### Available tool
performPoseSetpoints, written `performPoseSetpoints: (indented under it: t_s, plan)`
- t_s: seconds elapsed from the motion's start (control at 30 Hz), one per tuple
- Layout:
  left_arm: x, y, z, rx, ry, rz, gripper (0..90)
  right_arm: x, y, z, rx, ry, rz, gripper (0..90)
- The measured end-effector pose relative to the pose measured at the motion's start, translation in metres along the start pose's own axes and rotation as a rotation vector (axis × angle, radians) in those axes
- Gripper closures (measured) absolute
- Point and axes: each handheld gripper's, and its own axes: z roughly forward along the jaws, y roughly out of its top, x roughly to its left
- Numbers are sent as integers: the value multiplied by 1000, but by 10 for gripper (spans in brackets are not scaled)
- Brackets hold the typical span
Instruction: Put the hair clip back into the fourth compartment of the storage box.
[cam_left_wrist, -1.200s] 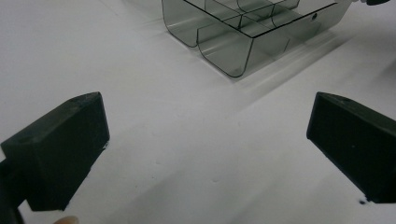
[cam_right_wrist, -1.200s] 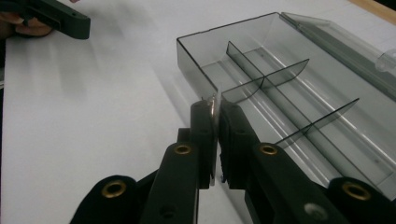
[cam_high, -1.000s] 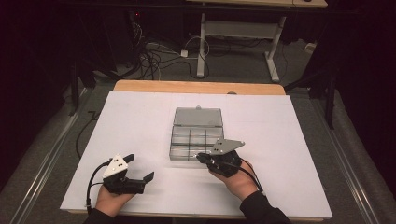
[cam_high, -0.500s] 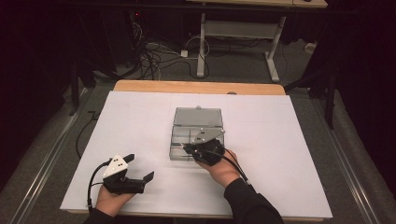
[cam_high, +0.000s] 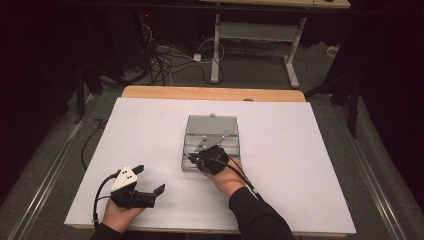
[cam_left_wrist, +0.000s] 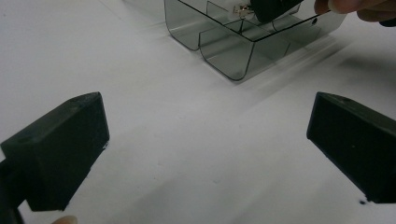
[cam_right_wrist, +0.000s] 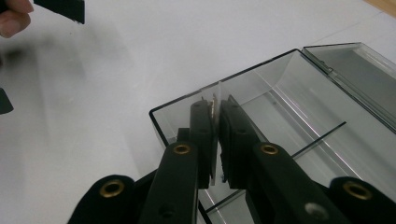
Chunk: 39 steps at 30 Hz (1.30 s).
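**Ana:** High view first: the right gripper (cam_high: 196, 159) is over the near left part of the box (cam_high: 212, 131), a clear one with compartments and its lid (cam_high: 212, 125) open toward the far side. The box sits mid-table (cam_high: 310, 165).

**Ben:** And the right gripper view tells the grip. Jaws nearly together, pinching a thin clear divider (cam_right_wrist: 215, 116) that stands upright between the pads, right at the box's near left corner.

**Ana:** So it's holding the divider, judging by that. Slotting it in or lifting it out, she can't say from here.

**Ben:** Either way, the trick looks the same: keep the sheet vertical and square to the wall. Tilt it and it may bind in its slot or flex.

**Ana:** A straight, slow move along the slot, then. No twisting at the wrist.

**Ben:** Agreed. The box is light plastic and nothing pins it, so a sideways pull could drag it across the table.

**Ana:** What about the left gripper (cam_high: 150, 181)?

**Ben:** Resting at the near left edge, well apart from the box. In the left gripper view its jaws stand wide with nothing between them, box (cam_left_wrist: 247, 42) ahead.

**Ana:** It could come over and steady the box wall if the divider sticks.

**Ben:** Sensible call, in his view.
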Motion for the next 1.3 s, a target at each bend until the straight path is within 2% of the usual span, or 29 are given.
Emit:
performPoseSetpoints:
  t_s: [0.07, 0.13, 0.17, 0.33, 0.5, 0.6, 0.8, 1.0, 1.13, 1.3]
  plan:
    - [0, 0, 0, 2, 1, 2, 0, -1, 0, 0, -1, 11, 11, 836]
    - [0, 0, 0, 2, 2, 3, 0, -1, 0, -1, -4, 25, 5, 718]
    - [0, 0, 0, 0, 2, 1, 0, -1, 1, -3, -9, 17, 6, 657]
    - [0, 0, 0, 2, -3, -1, 0, -2, 1, -22, -59, 19, 24, 528]
    - [1, 0, 0, 1, -1, -15, 0, -5, -11, -41, -92, 30, 38, 345]
    - [1, 0, 0, 4, 1, -13, 0, -5, -22, -49, -101, 18, 45, 230]
    - [2, 0, 0, 2, 3, -19, 0, -7, -43, -65, -137, 5, 70, 131]
    - [2, 0, 0, 2, 3, -19, 0, -10, -66, -79, -156, -55, 104, 1]
    - [1, 0, 0, -4, 8, -18, 0, -13, -81, -86, -167, -88, 130, 0]
    - [1, -1, -3, -23, 7, -15, 0, -14, -97, -95, -176, -115, 134, 0]
